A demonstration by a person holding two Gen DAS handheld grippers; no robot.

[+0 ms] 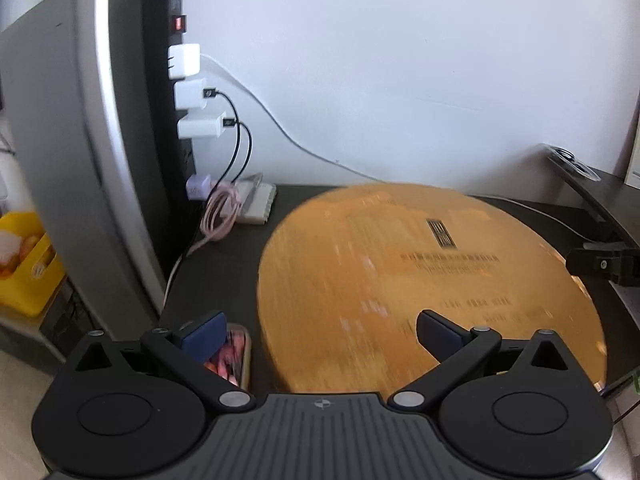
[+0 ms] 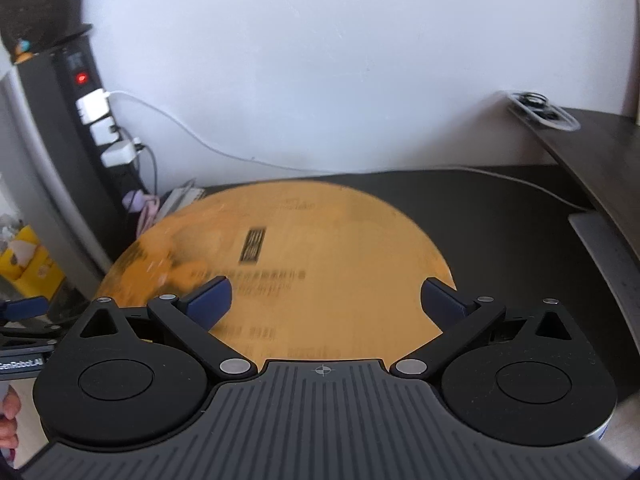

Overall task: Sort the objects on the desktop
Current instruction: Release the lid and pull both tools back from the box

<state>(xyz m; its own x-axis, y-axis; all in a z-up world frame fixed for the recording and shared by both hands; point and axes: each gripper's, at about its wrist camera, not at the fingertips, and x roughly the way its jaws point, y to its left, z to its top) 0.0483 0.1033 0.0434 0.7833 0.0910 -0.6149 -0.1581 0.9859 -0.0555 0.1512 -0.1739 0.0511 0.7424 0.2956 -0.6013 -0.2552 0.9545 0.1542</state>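
A large round orange-gold disc (image 1: 420, 288) with a barcode and printed lines lies flat on the dark desk (image 1: 224, 280). My left gripper (image 1: 320, 330) hovers over its near edge, open, with nothing between the blue pads. A phone (image 1: 236, 356) with a colourful screen lies by the disc's left edge, partly under the left finger. In the right wrist view the same disc (image 2: 320, 240) fills the middle, and my right gripper (image 2: 326, 298) stands wide open above its near part, holding nothing. The left gripper's blue pad (image 2: 24, 307) shows at that view's left edge.
A tall power strip (image 1: 176, 92) with white chargers stands at the back left beside a grey panel (image 1: 72, 140). A coiled pink cable (image 1: 220, 216) and a white block (image 1: 260, 200) lie behind the disc. A raised dark shelf (image 2: 592, 148) runs along the right; a yellow box (image 1: 24, 268) sits far left.
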